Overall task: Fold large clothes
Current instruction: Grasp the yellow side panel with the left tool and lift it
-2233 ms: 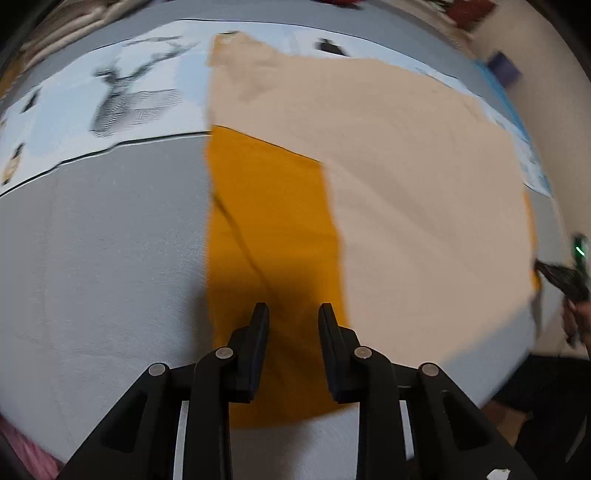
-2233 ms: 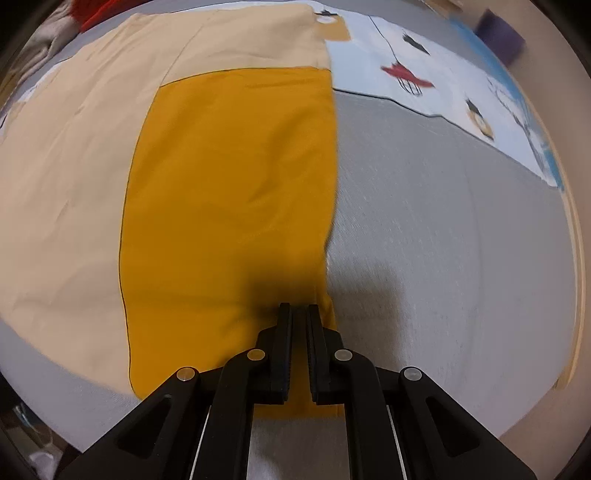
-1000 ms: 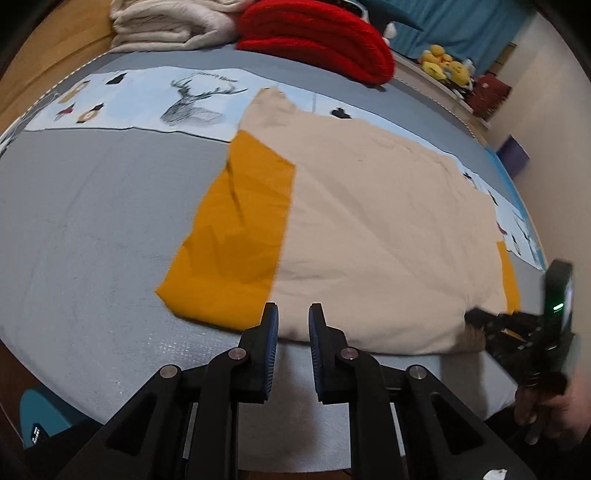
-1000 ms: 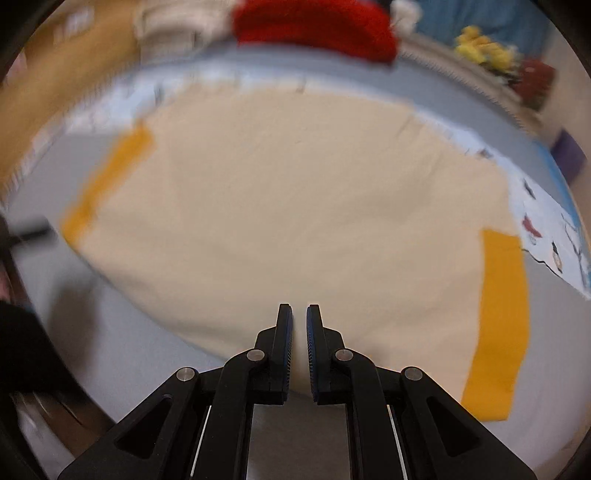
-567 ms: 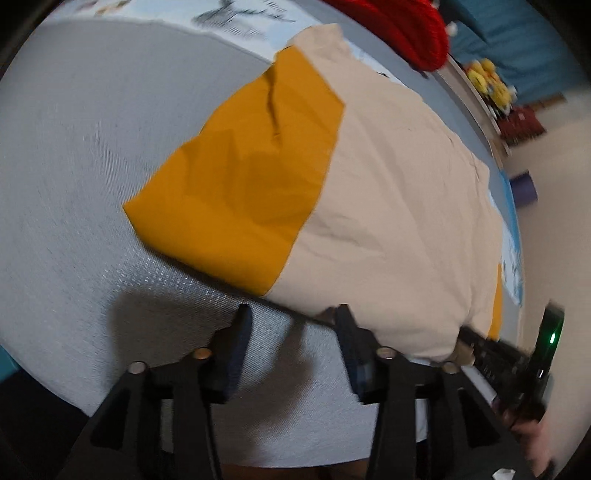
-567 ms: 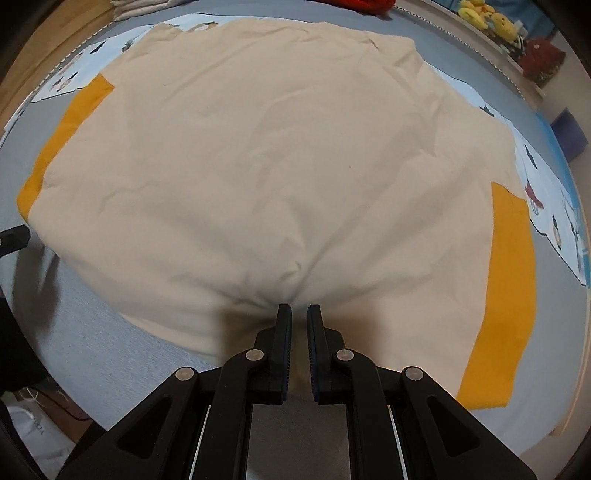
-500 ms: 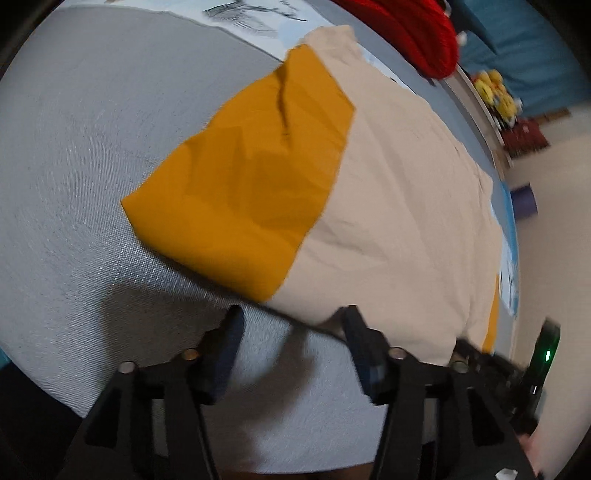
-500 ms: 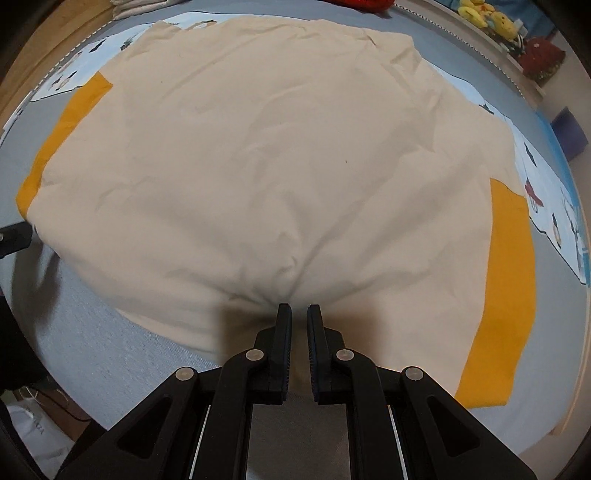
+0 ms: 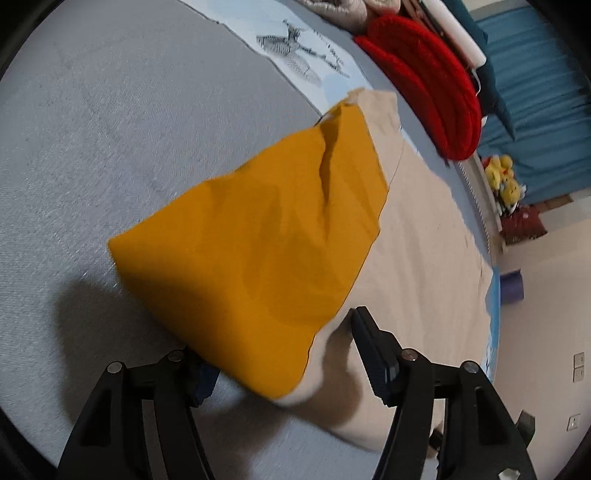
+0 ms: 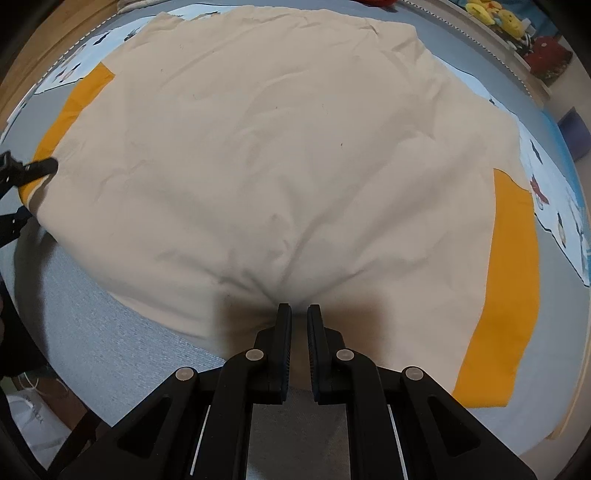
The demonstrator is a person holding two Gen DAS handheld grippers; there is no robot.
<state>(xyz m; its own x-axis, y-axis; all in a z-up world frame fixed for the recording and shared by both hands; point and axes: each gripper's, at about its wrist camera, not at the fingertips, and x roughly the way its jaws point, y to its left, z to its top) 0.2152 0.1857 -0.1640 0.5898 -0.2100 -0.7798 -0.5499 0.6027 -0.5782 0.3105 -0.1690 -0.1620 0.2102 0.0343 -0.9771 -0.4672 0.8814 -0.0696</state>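
A large cream garment [image 10: 280, 147] with orange sleeves lies spread on a grey bed. My right gripper [image 10: 298, 314] is shut on the cream hem near its middle, and the cloth bunches there. The right orange sleeve [image 10: 506, 280] lies flat. My left gripper [image 9: 273, 332] is open, its jaws wide apart on either side of the near edge of the left orange sleeve [image 9: 266, 240], which hides the left finger. The left gripper also shows in the right wrist view [image 10: 22, 173] at the garment's left edge.
A red folded blanket [image 9: 432, 92] and pale folded bedding [image 9: 343, 11] lie at the bed's far end. A printed light-blue strip [image 9: 295, 59] runs across the grey cover [image 9: 110, 110]. Yellow plush toys [image 9: 502, 181] sit beyond. The bed's near edge is just below the grippers.
My left gripper has opened wide and moved in over the near edge of the left orange sleeve. My right gripper stays shut on the hem, barely moved.
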